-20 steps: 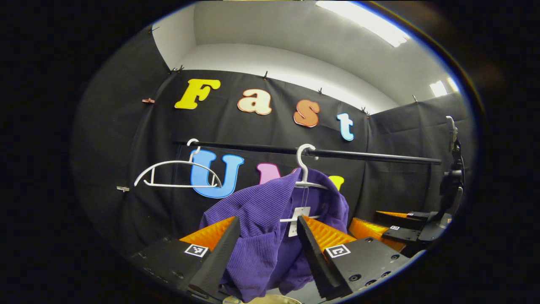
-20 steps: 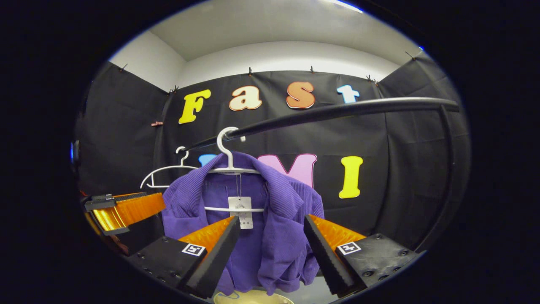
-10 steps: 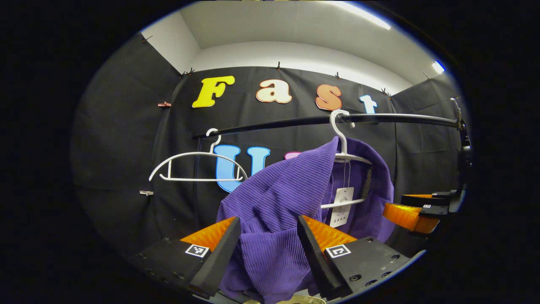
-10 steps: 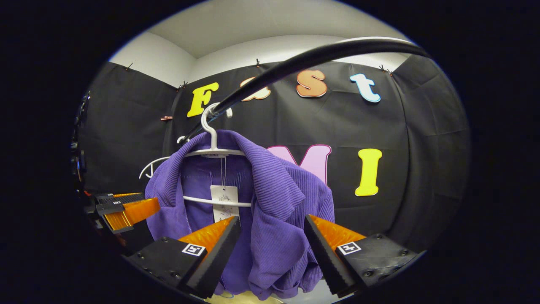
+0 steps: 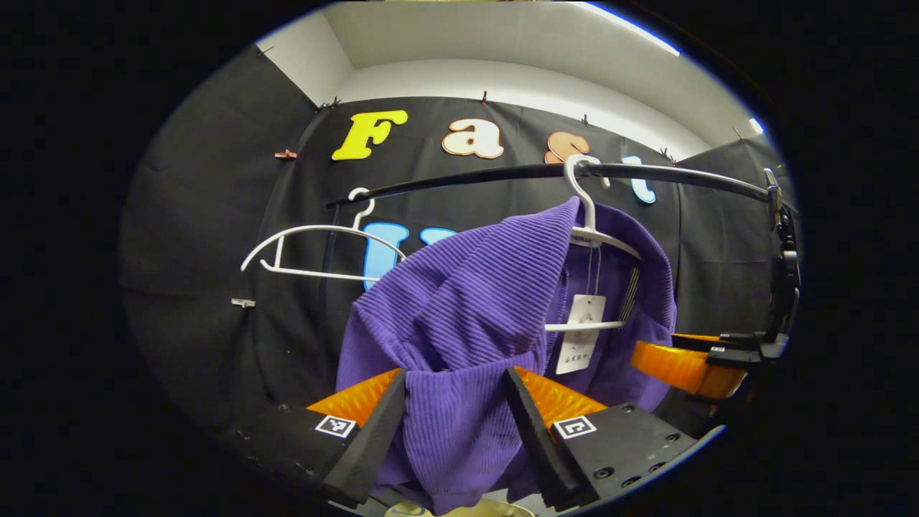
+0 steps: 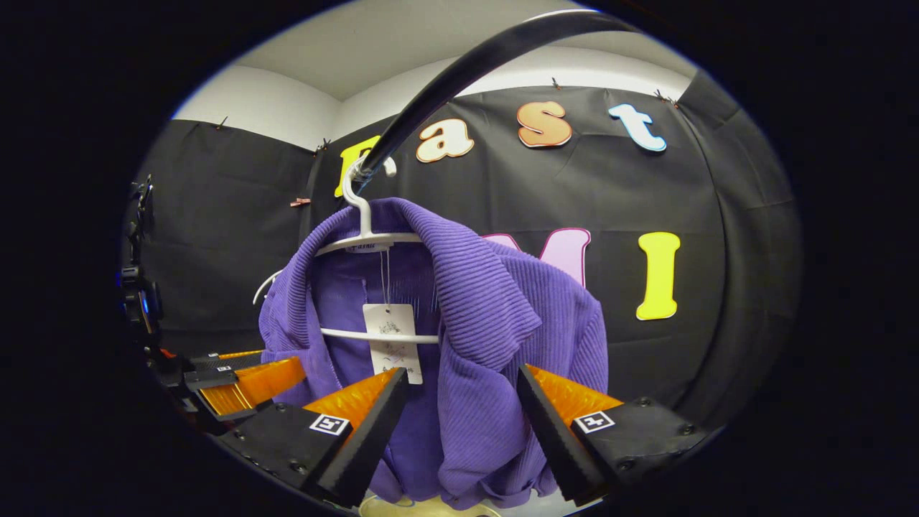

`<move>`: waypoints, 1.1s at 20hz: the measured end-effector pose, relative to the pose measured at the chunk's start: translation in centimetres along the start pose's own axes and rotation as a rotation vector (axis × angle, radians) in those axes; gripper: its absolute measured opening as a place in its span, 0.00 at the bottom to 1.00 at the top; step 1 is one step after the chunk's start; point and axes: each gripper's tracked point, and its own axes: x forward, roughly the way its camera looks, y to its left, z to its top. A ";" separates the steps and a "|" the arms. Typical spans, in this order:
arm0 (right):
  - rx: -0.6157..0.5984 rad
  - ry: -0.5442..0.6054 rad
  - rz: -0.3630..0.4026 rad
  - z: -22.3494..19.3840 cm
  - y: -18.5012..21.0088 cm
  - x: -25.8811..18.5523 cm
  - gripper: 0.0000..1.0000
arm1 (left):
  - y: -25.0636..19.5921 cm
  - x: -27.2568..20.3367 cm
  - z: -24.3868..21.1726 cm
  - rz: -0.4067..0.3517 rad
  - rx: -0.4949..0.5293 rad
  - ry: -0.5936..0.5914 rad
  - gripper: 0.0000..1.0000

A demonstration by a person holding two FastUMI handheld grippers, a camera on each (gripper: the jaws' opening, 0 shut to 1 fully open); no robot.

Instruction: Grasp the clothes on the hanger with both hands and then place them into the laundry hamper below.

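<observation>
Both grippers have closed in on the purple ribbed garment (image 5: 459,301), hanging from the white hanger (image 6: 362,233) on the black rail (image 5: 502,174); left gripper (image 5: 454,416) and right gripper (image 6: 459,420) stand spread, fabric between their fingers.

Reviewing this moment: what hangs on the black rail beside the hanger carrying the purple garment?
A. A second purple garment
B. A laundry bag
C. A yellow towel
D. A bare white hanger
D. In the left gripper view a bare white hanger hooks over the black rail, off to the side of the purple garment that drapes its own hanger.
</observation>
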 end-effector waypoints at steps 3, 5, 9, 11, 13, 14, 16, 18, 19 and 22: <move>0.005 0.007 0.000 -0.3 -0.3 0.5 0.99 | -2.8 0.3 -0.2 -0.048 -0.039 0.005 0.85; 0.009 0.022 -0.002 -0.8 -0.5 1.2 0.99 | -3.0 1.3 -0.4 -0.014 -0.016 0.003 0.84; 0.023 0.037 -0.025 -1.8 -1.1 3.5 0.98 | -1.2 3.7 -0.4 0.147 -0.032 -0.006 0.83; 0.019 0.056 -0.027 -2.4 -1.1 4.0 0.98 | -1.1 4.2 -0.4 0.179 -0.024 -0.028 0.82; -0.003 0.059 -0.031 -2.6 -1.3 4.6 0.87 | -1.1 4.9 -0.2 0.185 -0.010 -0.043 0.79; -0.008 0.058 -0.033 -2.6 -1.5 4.9 0.81 | -1.3 5.4 -0.1 0.171 -0.009 -0.043 0.83; -0.010 0.061 -0.053 -2.9 -2.3 5.5 0.56 | -0.9 6.4 -0.4 0.160 -0.017 -0.025 0.61; 0.021 0.059 -0.034 -2.8 -2.3 5.8 0.16 | 0.3 6.4 -0.7 0.196 -0.016 -0.010 0.25; 0.032 0.065 -0.021 -2.9 -2.3 5.9 0.15 | 0.2 6.5 -0.8 0.182 -0.019 -0.003 0.07; 0.023 0.066 -0.015 -2.6 -3.2 6.4 0.15 | 0.7 6.4 -0.5 0.186 -0.017 0.011 0.06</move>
